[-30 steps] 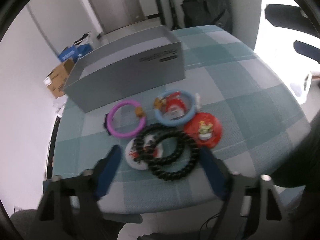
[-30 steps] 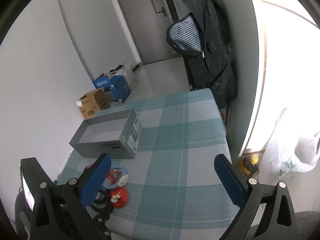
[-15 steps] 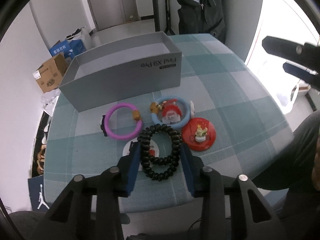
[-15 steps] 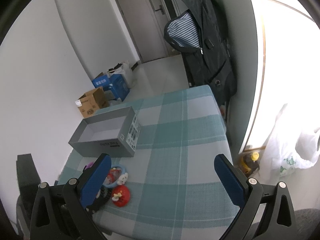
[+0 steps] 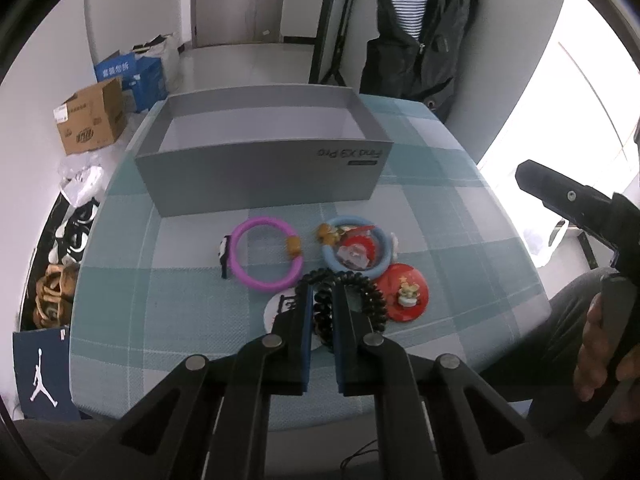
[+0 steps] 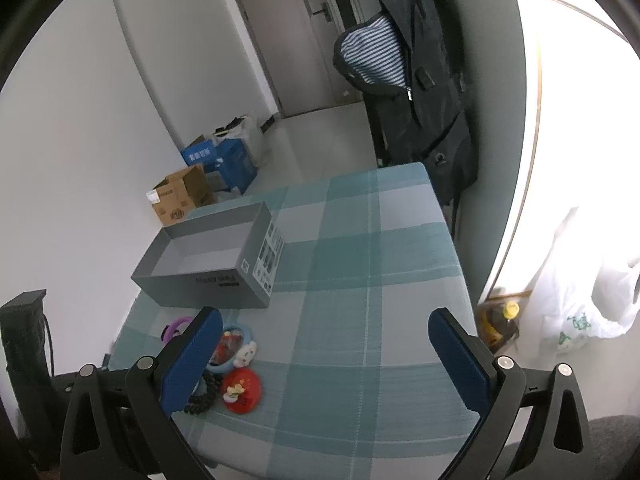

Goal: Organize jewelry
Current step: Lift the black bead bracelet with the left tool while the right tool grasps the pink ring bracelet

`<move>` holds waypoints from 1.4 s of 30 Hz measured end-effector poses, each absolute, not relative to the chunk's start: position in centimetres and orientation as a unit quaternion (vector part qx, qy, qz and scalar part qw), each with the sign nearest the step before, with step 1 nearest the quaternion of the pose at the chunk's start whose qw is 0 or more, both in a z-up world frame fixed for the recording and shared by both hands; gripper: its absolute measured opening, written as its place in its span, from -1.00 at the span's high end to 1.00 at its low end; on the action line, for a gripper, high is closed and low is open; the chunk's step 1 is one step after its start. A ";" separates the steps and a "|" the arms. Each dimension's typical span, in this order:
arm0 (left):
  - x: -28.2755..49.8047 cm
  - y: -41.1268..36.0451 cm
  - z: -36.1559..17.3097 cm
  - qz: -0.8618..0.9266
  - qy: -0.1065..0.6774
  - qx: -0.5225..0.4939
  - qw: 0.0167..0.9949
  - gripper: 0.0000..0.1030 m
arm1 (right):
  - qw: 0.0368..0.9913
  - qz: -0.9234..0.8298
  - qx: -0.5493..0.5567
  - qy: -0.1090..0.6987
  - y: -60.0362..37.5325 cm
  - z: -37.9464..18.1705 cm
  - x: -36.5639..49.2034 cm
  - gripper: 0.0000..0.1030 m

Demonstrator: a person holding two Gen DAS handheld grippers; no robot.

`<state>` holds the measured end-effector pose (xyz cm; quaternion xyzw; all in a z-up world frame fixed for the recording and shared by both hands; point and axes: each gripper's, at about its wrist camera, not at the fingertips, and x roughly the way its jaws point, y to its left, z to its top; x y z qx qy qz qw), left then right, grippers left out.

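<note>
On the teal checked table [image 5: 440,216] lie a purple bracelet [image 5: 248,276], a blue bracelet [image 5: 382,236] with a red charm, a red round badge [image 5: 404,294] and a white badge [image 5: 276,308]. My left gripper [image 5: 323,296] is shut on the black bead bracelet [image 5: 370,296], pinching its left side near the table's front edge. An open grey box [image 5: 260,184] stands behind the jewelry. My right gripper [image 6: 324,356] is open and empty, held above the table to the right of the jewelry; the beads also show in the right wrist view [image 6: 204,394].
Cardboard and blue boxes [image 5: 90,120] sit on the floor at the back left. A dark jacket [image 5: 424,36] hangs at the back right. A white plastic bag [image 6: 580,280] and a bottle [image 6: 506,316] are on the floor to the right of the table.
My left gripper has closed from wide open onto the black bead bracelet and drawn back a little. My right gripper has stayed open and barely moved.
</note>
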<state>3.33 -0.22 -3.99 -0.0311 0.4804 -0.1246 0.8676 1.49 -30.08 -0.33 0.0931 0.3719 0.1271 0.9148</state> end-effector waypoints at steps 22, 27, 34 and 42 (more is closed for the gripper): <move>4.0 1.1 -4.9 -0.123 0.510 -0.040 0.851 0.88 | 0.911 0.140 0.080 0.379 -28.4 -0.7 2.0 -1.00; 3.8 1.3 -4.2 -0.130 0.500 -0.041 0.855 0.90 | 0.911 0.139 0.080 0.379 -28.3 -0.6 1.9 -1.00; 3.1 3.8 -2.4 -0.132 0.470 -0.088 0.868 0.91 | 0.911 0.147 0.070 0.379 -27.6 -0.6 1.8 -1.00; 3.1 8.8 0.4 -0.091 0.412 -0.150 0.894 0.91 | 0.892 0.235 0.072 0.380 -24.6 0.1 1.9 -1.00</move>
